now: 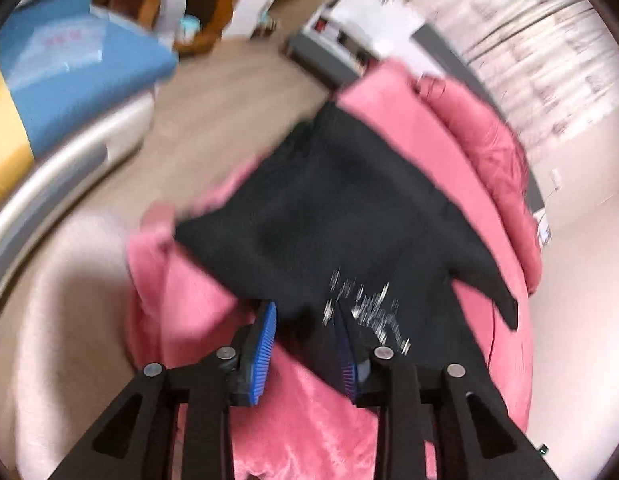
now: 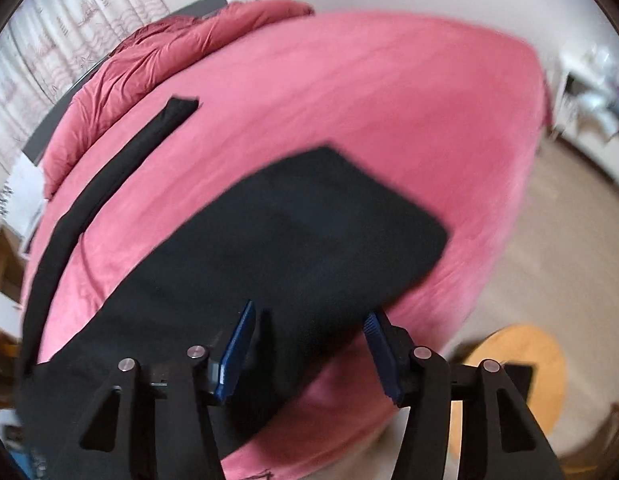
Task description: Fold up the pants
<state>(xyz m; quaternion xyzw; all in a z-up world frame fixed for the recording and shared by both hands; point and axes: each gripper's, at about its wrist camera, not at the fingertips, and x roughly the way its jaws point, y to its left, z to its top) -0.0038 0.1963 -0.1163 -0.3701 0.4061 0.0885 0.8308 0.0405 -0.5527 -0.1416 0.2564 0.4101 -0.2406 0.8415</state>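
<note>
Black pants (image 1: 341, 208) lie on a pink bed cover (image 1: 189, 320), with a white print (image 1: 369, 308) near my left gripper (image 1: 305, 312). Its blue pads (image 1: 265, 344) stand apart, an edge of the black cloth lying loose between them, not pinched. In the right wrist view the pants (image 2: 293, 240) show as a broad folded panel, and one long leg (image 2: 109, 172) stretches away toward the far left. My right gripper (image 2: 309, 312) hovers over the near edge of the panel with its jaws wide and nothing clamped. Both views are blurred.
A rumpled pink quilt (image 2: 149, 52) is bunched along the bed's far side by patterned curtains (image 2: 49, 60). A round wooden stool (image 2: 521, 380) stands on the floor to the right. A blue and yellow pad (image 1: 69, 72), a cardboard box (image 1: 213, 8) and a grey rail (image 1: 49, 184) lie left.
</note>
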